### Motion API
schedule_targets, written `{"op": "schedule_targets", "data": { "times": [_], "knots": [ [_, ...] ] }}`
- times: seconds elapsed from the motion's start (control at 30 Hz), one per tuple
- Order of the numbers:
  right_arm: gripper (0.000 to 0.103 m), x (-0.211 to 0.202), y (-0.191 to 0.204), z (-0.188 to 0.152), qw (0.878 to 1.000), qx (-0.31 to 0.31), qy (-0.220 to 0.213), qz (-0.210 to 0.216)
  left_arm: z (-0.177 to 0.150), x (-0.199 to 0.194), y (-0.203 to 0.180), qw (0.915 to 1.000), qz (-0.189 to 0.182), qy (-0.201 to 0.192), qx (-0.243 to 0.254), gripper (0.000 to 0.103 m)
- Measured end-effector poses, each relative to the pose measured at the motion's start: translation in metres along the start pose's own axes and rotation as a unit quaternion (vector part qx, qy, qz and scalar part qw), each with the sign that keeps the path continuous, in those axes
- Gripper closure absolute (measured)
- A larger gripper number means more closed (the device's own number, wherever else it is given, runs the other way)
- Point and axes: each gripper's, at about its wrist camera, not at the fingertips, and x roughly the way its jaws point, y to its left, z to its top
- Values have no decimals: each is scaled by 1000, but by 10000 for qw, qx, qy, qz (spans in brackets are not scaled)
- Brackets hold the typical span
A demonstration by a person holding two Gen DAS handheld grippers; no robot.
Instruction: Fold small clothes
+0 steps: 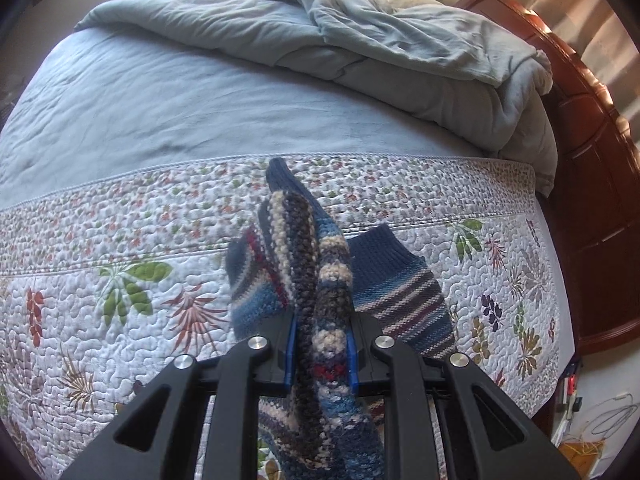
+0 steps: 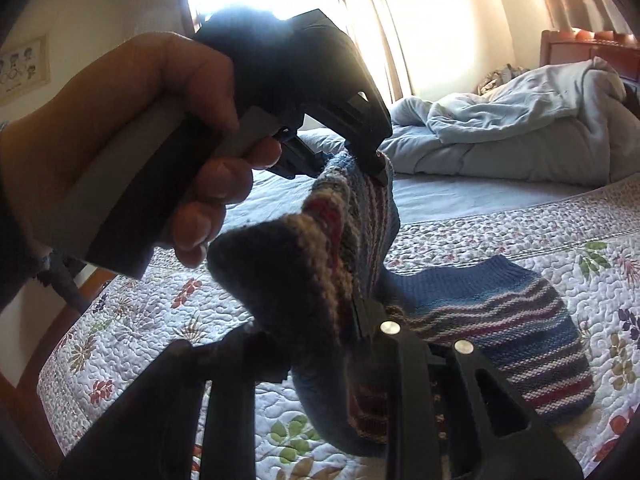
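A sunlit bedroom, and the stage is a bed spread with a white quilted coverlet printed with leaves and flowers [image 1: 120, 280]; beyond it at twelve o'clock a pale blue sheet, then a rumpled pale blue duvet [image 1: 360, 40] heaped against the reddish wooden headboard [image 1: 592, 160]; bright curtains [image 2: 400, 20] glow behind.

Here's the left gripper [image 1: 322, 344], black with blue pads, pointing steeply down at the bed; its jaws are clamped on a chunky knitted sock striped in blue, grey, cream and dark red [image 1: 320, 280], which stands up between the pads and flops away toward twelve o'clock, clear of the coverlet.

A second striped knitted sock with a plain blue ribbed cuff [image 1: 400, 280] lies flat on the coverlet just beyond, at one o'clock from the jaws; in the right wrist view it sits at four o'clock [image 2: 500, 320].

Over to the right wrist view; the person's left hand [image 2: 140, 140] is wrapped round the grey handle at nine o'clock, fingers curled underneath, the left gripper angled down onto the top edge of the lifted sock [image 2: 320, 260]; the right gripper [image 2: 352, 328] grips that same sock lower down, jaws nearly together on the knit, one finger hidden behind the fabric; so the sock hangs stretched between the two, above the bed.
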Motion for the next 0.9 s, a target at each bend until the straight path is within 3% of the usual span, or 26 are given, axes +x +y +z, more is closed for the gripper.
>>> {"op": "schedule_targets", "data": {
  "times": [0.47,0.9],
  "knots": [
    [82,-25,-97,-17,9960,895,31,62,-1,63,-94,9988,60,328,366,84],
    [82,-32,-168,-41,9792,2001,69,327,-3,118,-147,9954,308,608,675,84]
  ]
}}
